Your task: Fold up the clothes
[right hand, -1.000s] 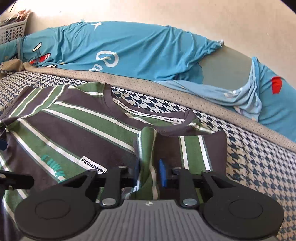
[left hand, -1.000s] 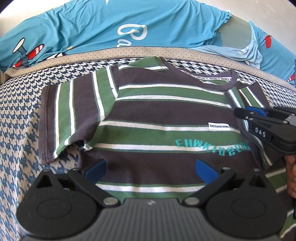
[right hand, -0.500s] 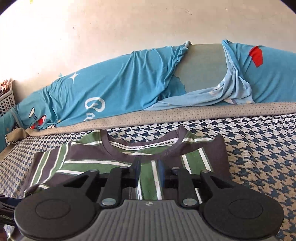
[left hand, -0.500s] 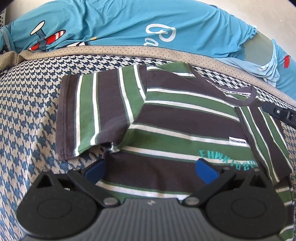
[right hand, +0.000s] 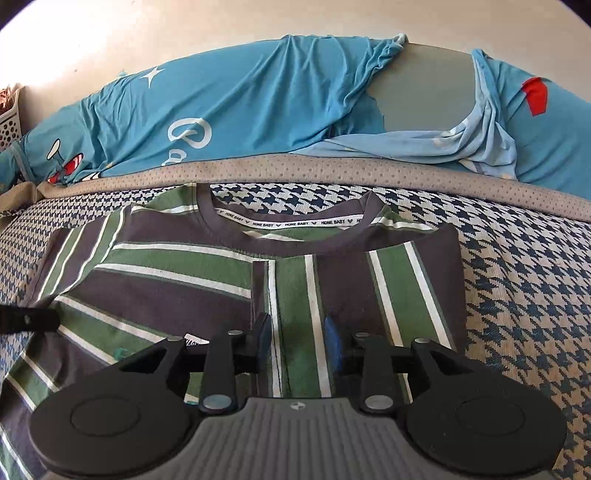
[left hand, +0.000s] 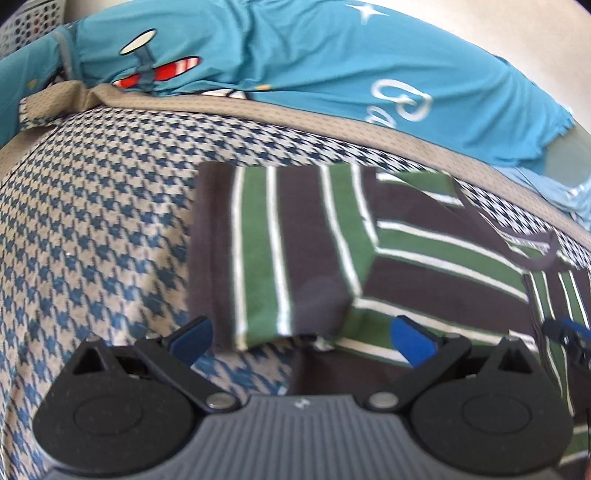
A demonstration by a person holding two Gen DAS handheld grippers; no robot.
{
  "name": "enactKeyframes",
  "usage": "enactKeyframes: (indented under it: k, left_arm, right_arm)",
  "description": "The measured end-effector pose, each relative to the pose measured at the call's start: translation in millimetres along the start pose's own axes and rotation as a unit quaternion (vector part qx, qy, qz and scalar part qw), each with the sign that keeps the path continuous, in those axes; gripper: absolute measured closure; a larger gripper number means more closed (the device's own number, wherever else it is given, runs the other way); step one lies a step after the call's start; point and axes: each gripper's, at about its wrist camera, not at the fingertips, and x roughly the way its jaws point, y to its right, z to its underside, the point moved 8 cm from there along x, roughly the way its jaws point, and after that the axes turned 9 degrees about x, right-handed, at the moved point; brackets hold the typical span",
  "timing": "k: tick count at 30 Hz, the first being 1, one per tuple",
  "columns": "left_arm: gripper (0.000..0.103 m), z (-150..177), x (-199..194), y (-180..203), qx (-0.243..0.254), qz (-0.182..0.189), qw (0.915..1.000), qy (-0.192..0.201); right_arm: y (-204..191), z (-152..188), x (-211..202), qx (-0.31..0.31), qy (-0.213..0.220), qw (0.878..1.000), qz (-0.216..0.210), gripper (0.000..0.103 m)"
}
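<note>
- With the right sleeve turned in over the chest, your striped short-sleeved T-shirt in dark grey, green and white [right hand: 177,273] lies flat on the blue-and-cream houndstooth bedcover [right hand: 524,295], collar at the far side.
- Your right gripper [right hand: 297,338] has just been letting go: its blue pads have been parting, they stand a little way apart now, and the folded-in sleeve panel lies between them without being pinched.
- Judging by that, the right-hand fold is laid and you're between folds.
- Over on the left, your left gripper [left hand: 301,339] hangs with its jaws spread wide, holding nothing.
- It sits just above the near edge of the left sleeve [left hand: 266,251], which is spread out flat, unfolded, pointing away from the body of the shirt.
- That sleeve looks like the next job. You'd want to bring the open pads down over its hem, close on the cloth alone, and carry it rightwards across the chest to mirror the other side.
- Mind the bedcover underneath: a deep bite could pick it up along with the sleeve.
- Lift the right gripper clear first, I'd say, so the finished fold isn't dragged open.
- Beyond the shirt, past the tan dotted border strip [right hand: 332,173], a turquoise printed sheet [right hand: 240,99] is bunched along the far wall, well out of your way.
- White plastic basket [left hand: 26,26] sits at the far left corner, no bother.
</note>
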Motion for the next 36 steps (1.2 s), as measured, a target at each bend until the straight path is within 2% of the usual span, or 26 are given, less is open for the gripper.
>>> enactKeyframes:
  k: [6,12,17,21,25,28,30,34,36]
  left_arm:
    - [0.000,-18,9,-43,-0.067,0.007,0.9977,0.002]
    - [0.000,-32,27,-73,-0.123,0.021,0.9922,0.000]
    - [0.000,-39,41,-84,-0.138,0.040,0.9896,0.003]
    - [0.000,-44,47,-84,-0.129,0.046,0.9905,0.016]
    - [0.001,-44,50,-76,-0.119,0.055,0.9911,0.023]
    - [0.008,-46,48,-72,-0.125,0.078,0.9886,0.031]
    - [0.014,-45,46,-69,-0.121,0.080,0.9889,0.034]
    - [0.035,-43,44,-70,-0.117,0.069,0.9898,0.040]
    - [0.038,-43,44,-69,-0.121,0.079,0.9887,0.041]
  right_arm:
    - [-9,9,-3,-0.011,-0.012,1.000,0.010,0.061]
    - [-12,19,-21,0.005,-0.026,0.999,0.032,0.060]
    - [-24,26,-40,0.034,-0.020,0.999,0.009,0.053]
    - [-39,29,-39,-0.016,-0.012,1.000,0.015,0.051]
    - [-38,27,-36,-0.017,-0.012,1.000,0.018,0.051]
    - [-37,27,-33,-0.016,-0.016,1.000,0.019,0.051]
    - [-37,27,-31,-0.017,-0.016,1.000,0.021,0.050]
    - [-39,28,-30,-0.020,-0.018,0.999,0.018,0.050]
    - [-40,28,-30,-0.023,-0.019,0.999,0.017,0.050]
